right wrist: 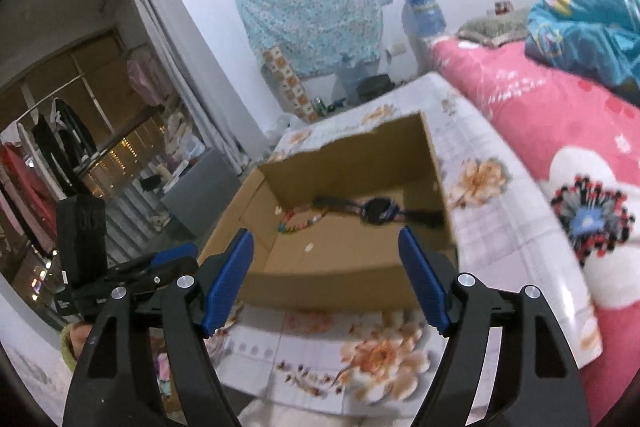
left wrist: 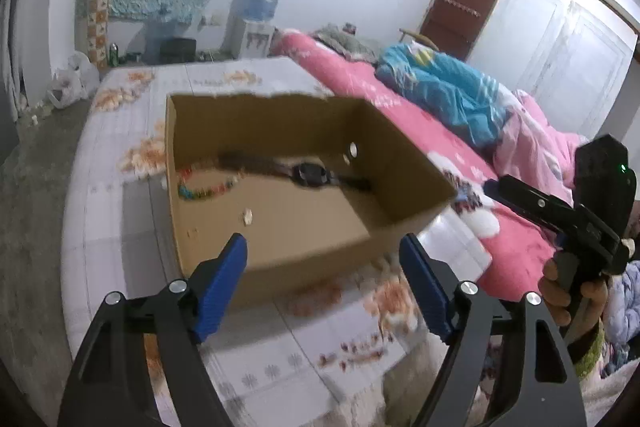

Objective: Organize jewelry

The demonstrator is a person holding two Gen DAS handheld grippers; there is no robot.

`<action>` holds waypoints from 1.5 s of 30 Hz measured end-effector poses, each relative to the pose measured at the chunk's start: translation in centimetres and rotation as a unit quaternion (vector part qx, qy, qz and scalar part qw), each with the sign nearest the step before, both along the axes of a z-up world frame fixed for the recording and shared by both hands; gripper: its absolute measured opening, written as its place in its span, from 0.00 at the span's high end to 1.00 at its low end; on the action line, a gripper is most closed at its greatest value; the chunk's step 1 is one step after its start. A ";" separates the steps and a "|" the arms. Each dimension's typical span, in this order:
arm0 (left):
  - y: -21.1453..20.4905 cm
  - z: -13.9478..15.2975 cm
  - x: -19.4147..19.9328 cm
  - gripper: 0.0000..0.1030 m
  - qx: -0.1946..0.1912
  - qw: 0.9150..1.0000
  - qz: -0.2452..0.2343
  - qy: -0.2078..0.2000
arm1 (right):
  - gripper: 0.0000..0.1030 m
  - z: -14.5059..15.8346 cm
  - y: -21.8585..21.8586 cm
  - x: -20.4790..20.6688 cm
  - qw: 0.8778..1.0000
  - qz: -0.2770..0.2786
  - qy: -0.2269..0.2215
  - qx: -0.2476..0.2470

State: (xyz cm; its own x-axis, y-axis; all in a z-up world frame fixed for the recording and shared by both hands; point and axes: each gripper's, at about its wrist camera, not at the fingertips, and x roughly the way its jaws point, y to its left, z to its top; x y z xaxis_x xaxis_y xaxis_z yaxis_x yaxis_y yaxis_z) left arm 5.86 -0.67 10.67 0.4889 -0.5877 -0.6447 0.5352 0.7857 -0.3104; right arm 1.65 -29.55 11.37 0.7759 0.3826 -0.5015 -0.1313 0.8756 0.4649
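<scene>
An open cardboard box [left wrist: 400, 163] [right wrist: 436, 187] stands on a flowered table. Inside lie a black wristwatch [left wrist: 310, 174] [right wrist: 376, 209], a string of coloured beads [left wrist: 202, 189] [right wrist: 302, 223] and a small pale piece [left wrist: 248, 215] [right wrist: 309, 247]. My left gripper [left wrist: 324, 251] hangs open just before the box's near wall, nothing between its blue pads. My right gripper [right wrist: 326, 247] is open too, above the near rim, and holds nothing. In the left wrist view the right gripper [left wrist: 532, 205] shows at the right, in a hand.
The table's flowered cover [left wrist: 120, 227] [right wrist: 380, 351] reaches around the box. A bed with a pink quilt [left wrist: 420, 123] [right wrist: 560, 131] and a blue blanket [left wrist: 448, 87] lies to the right. A water dispenser [left wrist: 256, 15] and bags stand by the far wall.
</scene>
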 end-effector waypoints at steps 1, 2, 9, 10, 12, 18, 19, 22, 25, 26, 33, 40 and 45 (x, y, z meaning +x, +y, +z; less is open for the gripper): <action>-0.2 -0.6 -0.3 0.24 0.005 1.000 -0.005 0.007 | 0.31 -0.4 0.2 0.2 1.000 0.005 0.010 0.001; -0.4 -1.3 -0.3 0.24 0.013 1.000 -0.008 0.014 | 0.31 -1.3 0.5 0.9 0.999 0.009 0.035 0.000; -1.9 -5.1 1.0 0.24 0.052 0.997 0.004 0.054 | 0.39 -5.4 1.6 4.8 0.990 0.016 0.138 -0.014; -1.9 -5.3 1.2 0.24 0.050 0.997 0.006 0.056 | 0.41 -5.7 1.6 5.2 0.989 0.014 0.144 -0.016; -1.9 -5.3 1.5 0.23 0.047 0.997 0.010 0.056 | 0.49 -6.3 1.6 5.7 0.989 0.011 0.149 -0.015; -1.9 -5.2 2.6 0.23 0.039 0.997 0.020 0.057 | 0.55 -6.5 1.6 6.1 0.989 0.003 0.147 -0.009; -2.0 -5.3 2.7 0.23 0.040 0.997 0.020 0.056 | 0.56 -6.4 1.4 6.3 0.989 0.000 0.145 -0.004; -2.3 -5.3 3.1 0.23 0.037 0.998 0.020 0.054 | 0.56 -6.5 1.5 6.0 0.990 -0.006 0.138 0.006; -2.1 -5.2 3.2 0.23 0.030 0.998 0.023 0.052 | 0.56 -6.6 1.4 5.6 0.991 -0.008 0.136 0.010; -2.1 -5.2 2.9 0.23 0.031 0.998 0.022 0.048 | 0.56 -6.5 1.5 5.2 0.991 -0.010 0.133 0.007; -1.2 -6.8 0.6 0.22 0.070 0.996 0.004 0.056 | 0.31 -7.2 2.4 1.7 0.987 -0.013 0.142 -0.074; -0.5 -9.9 -1.9 0.22 0.115 0.990 0.001 0.083 | 0.20 -9.5 3.7 -2.7 0.970 -0.020 0.172 -0.171; -0.6 -11.1 -2.2 0.22 0.135 0.987 0.009 0.084 | 0.16 -10.8 4.8 -2.8 0.965 -0.021 0.185 -0.186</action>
State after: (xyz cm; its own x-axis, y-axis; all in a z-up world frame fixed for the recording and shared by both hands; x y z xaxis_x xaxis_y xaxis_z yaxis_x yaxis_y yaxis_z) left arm 3.62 -1.29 -0.41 0.3715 -0.3753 -0.8492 0.4791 0.8610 -0.1709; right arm -1.17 -24.71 0.59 0.5284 0.0949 -0.8437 0.0222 0.9918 0.1255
